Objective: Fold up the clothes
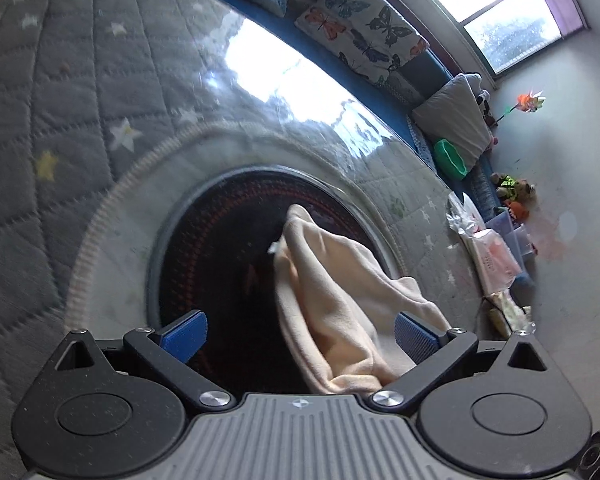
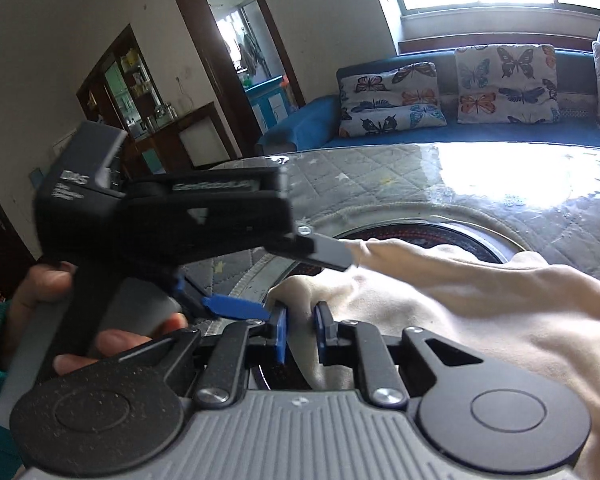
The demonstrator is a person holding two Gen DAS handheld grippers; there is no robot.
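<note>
A cream fleece garment (image 1: 340, 292) hangs bunched over a round dark inset (image 1: 220, 248) in the quilted table top. In the right wrist view my right gripper (image 2: 300, 330) is shut on a fold of the cream garment (image 2: 460, 300), cloth pinched between its blue pads (image 2: 280, 334). My left gripper (image 1: 300, 338) stands wide open. The garment runs between its jaws nearer the right pad (image 1: 416, 340), and the pads do not press on it. The right wrist view shows the left gripper (image 2: 300, 284) from the side, held in a hand (image 2: 48, 292), its fingers straddling the garment's edge.
A grey star-quilted cover (image 1: 60, 100) under glossy clear plastic lies over the table. A blue sofa (image 2: 300, 120) with butterfly cushions (image 2: 392, 96) runs along the far side below a window. Tissue packs and plastic bags (image 1: 488, 252) sit at the table's right end.
</note>
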